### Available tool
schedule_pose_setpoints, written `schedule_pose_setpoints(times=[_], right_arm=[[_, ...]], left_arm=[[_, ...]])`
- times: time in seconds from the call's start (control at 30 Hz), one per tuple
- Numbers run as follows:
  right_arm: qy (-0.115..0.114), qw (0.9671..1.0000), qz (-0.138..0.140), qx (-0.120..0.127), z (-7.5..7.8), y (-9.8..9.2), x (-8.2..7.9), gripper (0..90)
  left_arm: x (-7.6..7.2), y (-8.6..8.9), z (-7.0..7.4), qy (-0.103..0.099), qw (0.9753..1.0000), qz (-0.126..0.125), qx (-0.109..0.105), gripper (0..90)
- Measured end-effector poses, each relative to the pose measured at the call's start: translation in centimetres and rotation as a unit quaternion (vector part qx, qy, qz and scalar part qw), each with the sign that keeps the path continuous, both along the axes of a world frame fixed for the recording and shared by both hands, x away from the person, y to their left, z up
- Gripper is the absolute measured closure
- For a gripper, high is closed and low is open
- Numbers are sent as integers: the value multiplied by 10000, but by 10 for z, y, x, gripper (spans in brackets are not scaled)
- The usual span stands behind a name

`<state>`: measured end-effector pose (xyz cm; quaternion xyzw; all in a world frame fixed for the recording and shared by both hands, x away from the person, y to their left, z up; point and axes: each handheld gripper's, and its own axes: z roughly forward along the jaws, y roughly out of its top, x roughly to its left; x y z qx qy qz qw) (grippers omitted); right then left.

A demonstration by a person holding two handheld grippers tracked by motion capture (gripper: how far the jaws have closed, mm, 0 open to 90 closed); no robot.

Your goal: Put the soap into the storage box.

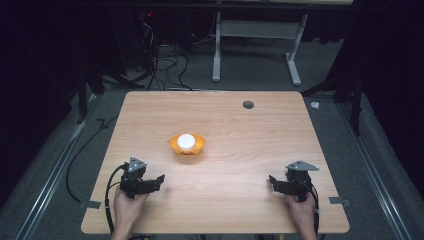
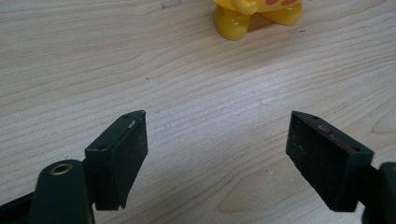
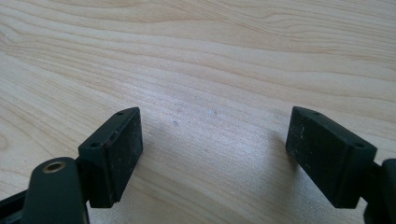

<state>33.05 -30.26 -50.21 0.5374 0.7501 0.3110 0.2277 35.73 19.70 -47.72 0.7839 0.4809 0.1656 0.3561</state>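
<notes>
Both tongs gaping on pale wooden table [image 1: 250, 135], grey carpet [image 1: 380, 165], dark room

A light wooden table [image 1: 260, 150] stands on grey carpet floor [image 1: 45, 165]. Behind it is a white desk frame [image 1: 257, 47] and black cables [image 1: 167, 65]; the room is dark.

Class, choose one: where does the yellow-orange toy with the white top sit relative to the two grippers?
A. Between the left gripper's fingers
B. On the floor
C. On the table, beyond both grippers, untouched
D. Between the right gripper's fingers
C: the yellow-orange toy stands on the table beyond the open left gripper and right gripper, with bare wood between.
</notes>
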Motion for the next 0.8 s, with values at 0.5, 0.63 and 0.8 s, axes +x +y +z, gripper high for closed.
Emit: schedule_pose_setpoints(times=[0.5, 0.63, 0.8], right_arm=[[7, 10000, 7, 31, 0, 0, 0, 193], [5, 10000, 11, 16, 0, 0, 0, 193], [0, 10000, 21, -3, 0, 0, 0, 193]], left_arm=[[12, -10, -26, -9, 9994, 222, 275, 191], [8, -12, -31, -226, 9990, 280, 270, 172], [9, -11, -31, -210, 9991, 244, 270, 167]])
